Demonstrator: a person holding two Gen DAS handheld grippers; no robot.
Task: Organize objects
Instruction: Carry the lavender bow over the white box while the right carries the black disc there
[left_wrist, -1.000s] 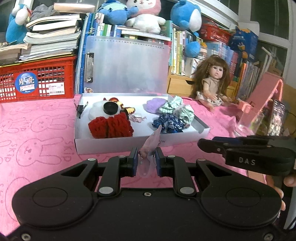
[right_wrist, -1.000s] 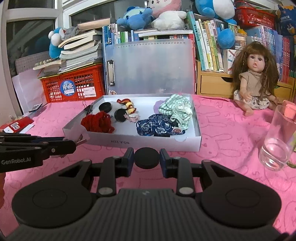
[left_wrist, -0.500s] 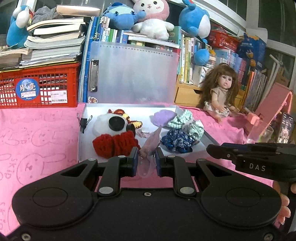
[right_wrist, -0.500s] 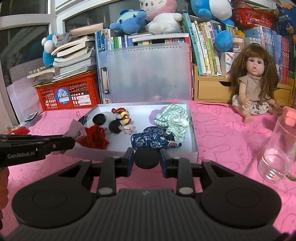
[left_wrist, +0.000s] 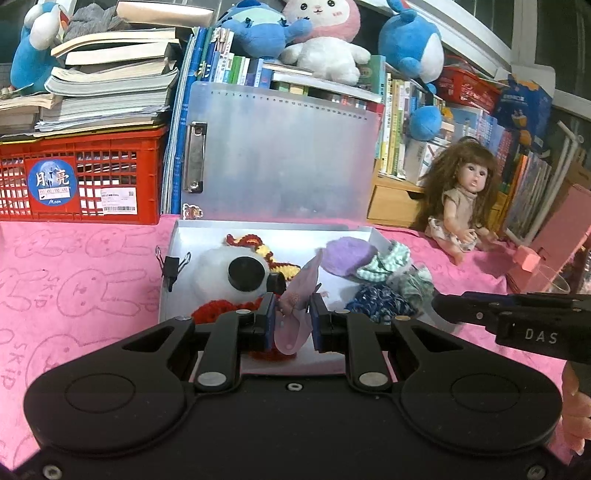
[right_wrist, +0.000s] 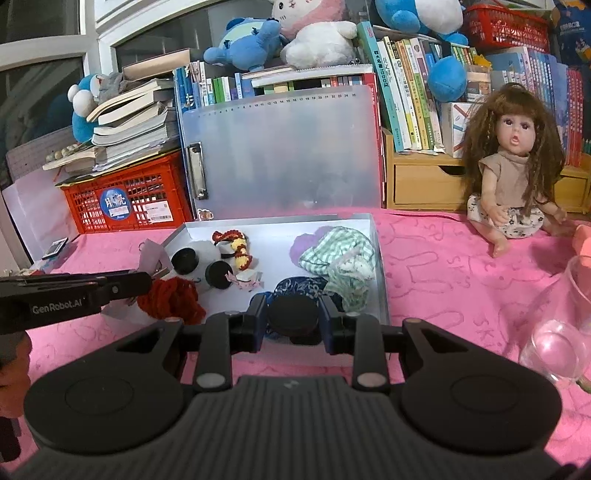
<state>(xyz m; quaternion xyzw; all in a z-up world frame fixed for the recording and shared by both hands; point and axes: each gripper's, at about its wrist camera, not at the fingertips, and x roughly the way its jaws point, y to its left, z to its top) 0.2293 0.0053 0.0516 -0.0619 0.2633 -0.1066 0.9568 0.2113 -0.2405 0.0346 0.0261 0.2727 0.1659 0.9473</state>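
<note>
A shallow white box (left_wrist: 273, 229) lies on the pink cloth. In it are a white pad with black discs (left_wrist: 242, 273), red crochet (right_wrist: 171, 297), a purple pad (left_wrist: 347, 254) and green (right_wrist: 340, 254) and blue (left_wrist: 376, 302) scrunchies. My left gripper (left_wrist: 293, 318) is shut on a thin pinkish-lilac scrap (left_wrist: 299, 291), held over the box's front edge. My right gripper (right_wrist: 293, 318) is shut on a black round disc (right_wrist: 293, 314), near the front right of the box (right_wrist: 380, 266). Each gripper shows from the side in the other view: the right gripper (left_wrist: 437, 306) and the left gripper (right_wrist: 147, 282).
A translucent clipboard (left_wrist: 280, 155) leans behind the box, with a red crate (left_wrist: 85, 177), books and plush toys at the back. A doll (right_wrist: 513, 184) sits at the right. A clear glass (right_wrist: 557, 339) stands at the near right. A binder clip (left_wrist: 171, 267) grips the box's left wall.
Both grippers have moved forward toward the box and a little up, so the box looks nearer. Their holds on the scrap and the disc are unchanged.
</note>
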